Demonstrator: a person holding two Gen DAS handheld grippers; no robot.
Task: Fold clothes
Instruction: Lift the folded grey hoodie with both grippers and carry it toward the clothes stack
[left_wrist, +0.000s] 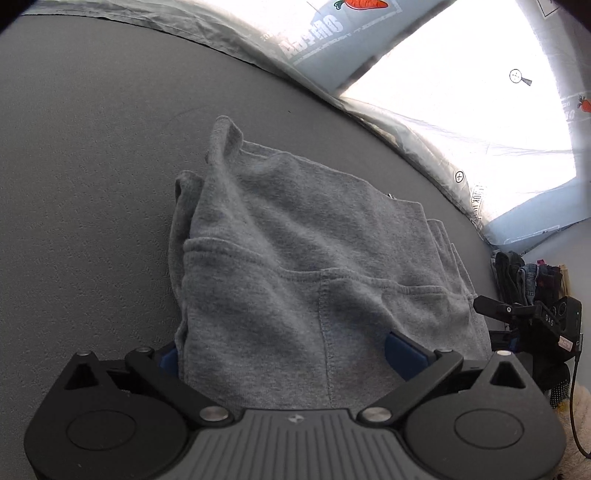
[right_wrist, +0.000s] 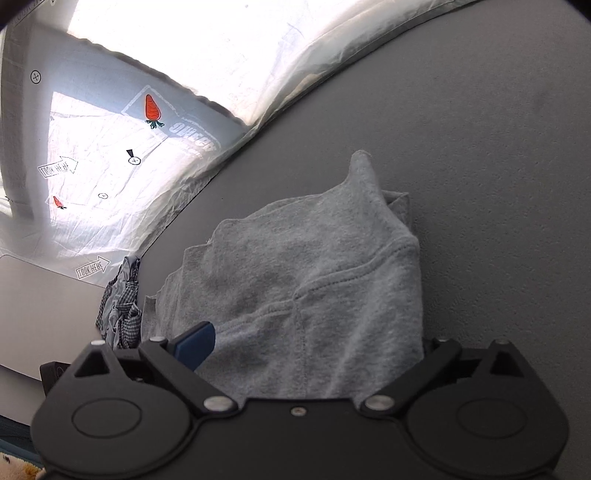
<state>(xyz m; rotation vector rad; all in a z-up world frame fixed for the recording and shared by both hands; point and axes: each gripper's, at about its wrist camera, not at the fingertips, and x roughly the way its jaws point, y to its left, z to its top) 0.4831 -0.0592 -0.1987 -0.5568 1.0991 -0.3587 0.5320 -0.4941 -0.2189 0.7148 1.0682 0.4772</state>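
A grey garment (left_wrist: 295, 266), folded into a thick stack, lies on a dark grey surface (left_wrist: 92, 166). It serves as the landmark here.

In the left wrist view, the left gripper (left_wrist: 291, 354) hangs over the near edge of the garment with its jaws spread wide. One blue pad (left_wrist: 404, 352) rests against the cloth at the garment's near right side; the other blue pad (left_wrist: 170, 360) peeks out just beside its near left edge. The cloth lies between the fingers, but they do not pinch it. A seam and a stitched pocket line run across the top layer. Beyond the garment's far side lies a pale sheet (left_wrist: 461, 122) printed with carrots and lettering. To the garment's right the right gripper (left_wrist: 532, 321) shows in part, and behind it a dark pile of clothes (left_wrist: 528, 277).

In the right wrist view, the right gripper (right_wrist: 314, 343) likewise sits at the garment's (right_wrist: 314, 266) near edge, jaws wide apart and gripping nothing. Its left blue pad (right_wrist: 195, 343) touches the cloth; the right finger is hidden behind the fold. A crumpled checked cloth (right_wrist: 122, 306) lies just left of the garment, near the sheet (right_wrist: 110, 177).
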